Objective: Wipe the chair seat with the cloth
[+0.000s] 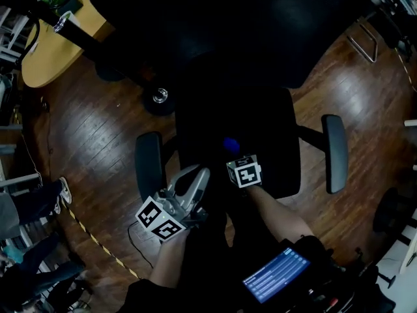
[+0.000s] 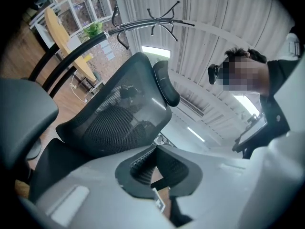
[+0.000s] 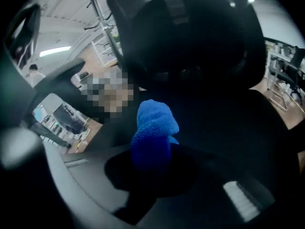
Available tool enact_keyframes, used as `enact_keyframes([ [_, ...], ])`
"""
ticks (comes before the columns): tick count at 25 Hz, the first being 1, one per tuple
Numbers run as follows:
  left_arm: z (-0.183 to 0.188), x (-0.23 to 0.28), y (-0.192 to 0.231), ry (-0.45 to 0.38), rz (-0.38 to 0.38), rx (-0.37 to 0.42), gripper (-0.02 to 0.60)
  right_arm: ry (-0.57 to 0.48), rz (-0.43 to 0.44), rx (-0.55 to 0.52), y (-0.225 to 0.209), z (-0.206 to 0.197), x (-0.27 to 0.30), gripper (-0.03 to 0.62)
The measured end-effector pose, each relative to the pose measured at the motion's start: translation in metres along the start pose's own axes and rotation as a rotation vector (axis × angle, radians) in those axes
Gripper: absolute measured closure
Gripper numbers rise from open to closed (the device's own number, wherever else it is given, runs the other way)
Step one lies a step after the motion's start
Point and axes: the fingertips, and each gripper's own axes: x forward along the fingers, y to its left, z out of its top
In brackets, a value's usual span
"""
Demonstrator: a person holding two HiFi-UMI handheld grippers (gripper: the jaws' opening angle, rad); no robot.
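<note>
1. Screen (image 1: pixel 277 276): lit blue, nearest my body, low in the head view.
2. My left claw (image 1: pixel 199 175): grey, marker cube at its rear. In the left gripper view (image 2: pixel 155 146) the jaw tips meet with nothing between them. It hangs off the seat's front left corner, just inside the left armrest (image 1: pixel 148 165).
3. My right claw (image 1: pixel 229 154): dark, marker cube at its rear. In the right gripper view (image 3: pixel 152 149) the jaws are pinched on the blue cloth (image 3: pixel 153 125), which bunches out past the tips.
4. Blue cloth, head view (image 1: pixel 230 144): a small bright patch above the middle of the chair seat (image 1: pixel 270 135). I cannot tell whether it presses on the fabric.
5. Chair seat: black and squarish, directly ahead of both claws.
6. Right armrest (image 1: pixel 335 152): grey pad, held out from the seat on a dark bar.
7. Backrest (image 1: pixel 228 25): black mesh, beyond the seat.
8. Wood floor (image 1: pixel 98 129): dark planks around the chair.
9. Yellow table (image 1: pixel 49 51): far left corner.
</note>
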Motion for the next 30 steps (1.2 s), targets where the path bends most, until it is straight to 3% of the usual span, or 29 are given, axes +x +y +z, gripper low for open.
enact_keyframes([
  [6,0.008,-0.017,-0.001,-0.024,0.022,0.012,0.589,0.040,0.231,-0.005,0.137,-0.026,0.035,0.554],
  [13,0.007,-0.026,0.007,-0.027,0.037,0.010,0.589,0.061,0.248,-0.082,0.145,-0.047,0.041,0.554],
  [18,0.004,-0.018,0.007,-0.009,0.015,0.010,0.589,0.081,0.144,-0.082,0.086,-0.058,0.034,0.554],
  [25,-0.009,0.009,-0.002,0.045,-0.036,0.011,0.589,0.068,-0.129,0.020,-0.068,-0.066,-0.026,0.554],
  [30,-0.019,0.026,-0.011,0.084,-0.072,0.002,0.589,0.041,-0.260,0.067,-0.143,-0.067,-0.079,0.554],
])
